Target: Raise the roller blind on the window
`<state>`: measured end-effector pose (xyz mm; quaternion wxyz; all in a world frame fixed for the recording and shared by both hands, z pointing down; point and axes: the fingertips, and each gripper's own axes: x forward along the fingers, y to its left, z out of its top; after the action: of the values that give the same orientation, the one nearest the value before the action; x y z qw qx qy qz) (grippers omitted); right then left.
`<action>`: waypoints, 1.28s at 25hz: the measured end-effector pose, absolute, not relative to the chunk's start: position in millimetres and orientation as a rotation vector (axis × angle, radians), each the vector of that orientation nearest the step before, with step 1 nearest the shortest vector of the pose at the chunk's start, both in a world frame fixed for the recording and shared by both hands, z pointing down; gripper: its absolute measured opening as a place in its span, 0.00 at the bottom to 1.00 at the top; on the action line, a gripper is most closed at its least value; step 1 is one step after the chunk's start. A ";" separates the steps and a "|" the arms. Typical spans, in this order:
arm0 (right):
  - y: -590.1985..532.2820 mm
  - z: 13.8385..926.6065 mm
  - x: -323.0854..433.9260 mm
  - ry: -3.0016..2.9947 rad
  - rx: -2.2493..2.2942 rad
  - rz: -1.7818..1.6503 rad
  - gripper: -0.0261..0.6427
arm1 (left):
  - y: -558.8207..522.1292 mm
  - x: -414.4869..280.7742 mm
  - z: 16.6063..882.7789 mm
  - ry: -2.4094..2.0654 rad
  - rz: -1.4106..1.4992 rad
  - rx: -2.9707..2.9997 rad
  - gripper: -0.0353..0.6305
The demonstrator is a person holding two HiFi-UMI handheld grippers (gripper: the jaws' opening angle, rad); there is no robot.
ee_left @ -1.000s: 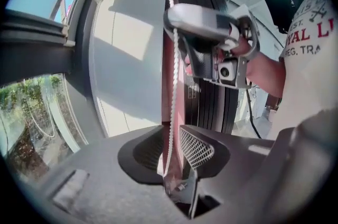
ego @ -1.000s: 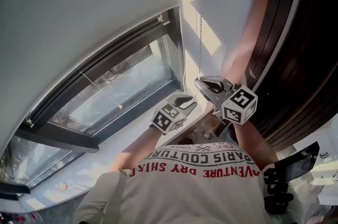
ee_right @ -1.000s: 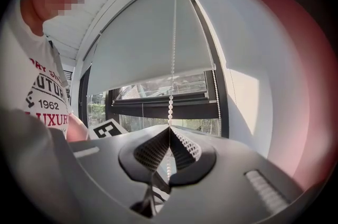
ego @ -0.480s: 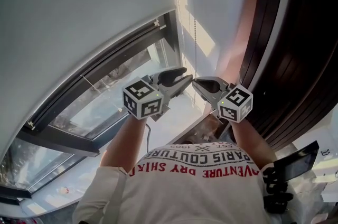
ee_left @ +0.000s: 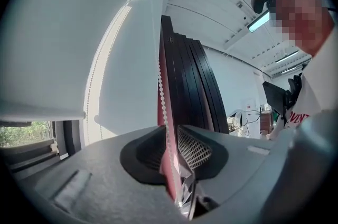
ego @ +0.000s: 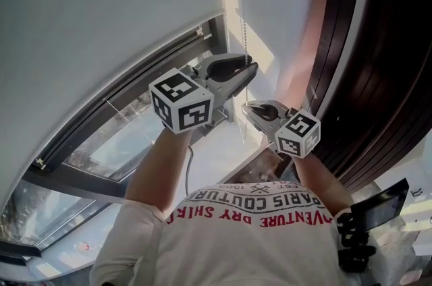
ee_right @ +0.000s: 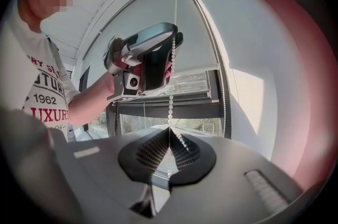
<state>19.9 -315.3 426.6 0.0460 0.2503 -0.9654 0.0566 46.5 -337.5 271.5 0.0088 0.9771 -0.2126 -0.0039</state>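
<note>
The white roller blind (ego: 101, 15) covers the upper window, and its bottom rail (ee_left: 42, 111) hangs above the glass. A white bead chain (ego: 244, 35) drops beside the blind. My right gripper (ego: 246, 108) is lower on the chain and is shut on it; in the right gripper view the beads (ee_right: 171, 106) run into its closed pads (ee_right: 170, 138). My left gripper (ego: 251, 69) is held above the right one. Its jaws have just been closing but still stand apart, with the chain (ee_left: 162, 96) passing through the gap untouched. The left gripper (ee_right: 170, 56) also shows in the right gripper view, around the chain.
Dark wooden panels (ego: 364, 42) stand close on the right of the chain. The dark window frame (ego: 169, 72) and a pale sill (ego: 226, 143) lie below the blind. A device on a black stand (ego: 378, 210) sits at the lower right.
My left gripper has climbed from beside and below the right gripper to above it, along the chain. The right gripper has kept its place and its hold.
</note>
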 end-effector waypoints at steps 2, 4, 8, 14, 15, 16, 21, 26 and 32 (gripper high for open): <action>-314.9 426.6 19.8 -2.943 0.764 0.174 0.05 | -339.4 45.2 271.0 -0.679 -0.016 3.043 0.10; -316.1 424.5 18.7 -2.941 0.764 0.173 0.05 | -340.6 43.4 269.2 -0.659 -0.034 3.029 0.09; -316.9 423.9 19.8 -2.939 0.773 0.168 0.05 | -338.6 44.6 269.4 -0.607 -0.038 3.030 0.07; -316.1 424.3 22.3 -2.942 0.789 0.174 0.05 | -340.7 44.5 272.6 -0.644 0.026 3.076 0.06; -315.8 424.7 22.3 -2.942 0.790 0.175 0.05 | -340.5 44.7 273.8 -0.638 0.032 3.075 0.06; -315.6 425.6 22.4 -2.942 0.792 0.177 0.05 | -340.7 44.6 275.4 -0.632 0.036 3.070 0.06; -314.3 446.4 22.0 -2.899 0.784 0.213 0.05 | -344.6 41.2 297.4 -0.656 0.089 3.042 0.06; -310.7 490.2 24.0 -2.824 0.768 0.315 0.05 | -343.7 46.0 342.0 -0.691 0.217 3.015 0.06; -304.6 540.8 26.9 -2.719 0.755 0.419 0.05 | -343.1 44.2 395.1 -0.724 0.332 2.956 0.06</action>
<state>26.9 -304.6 540.8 0.1439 0.2618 -0.9432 0.1453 44.2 -343.1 395.1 0.0401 0.9648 -0.2363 0.1083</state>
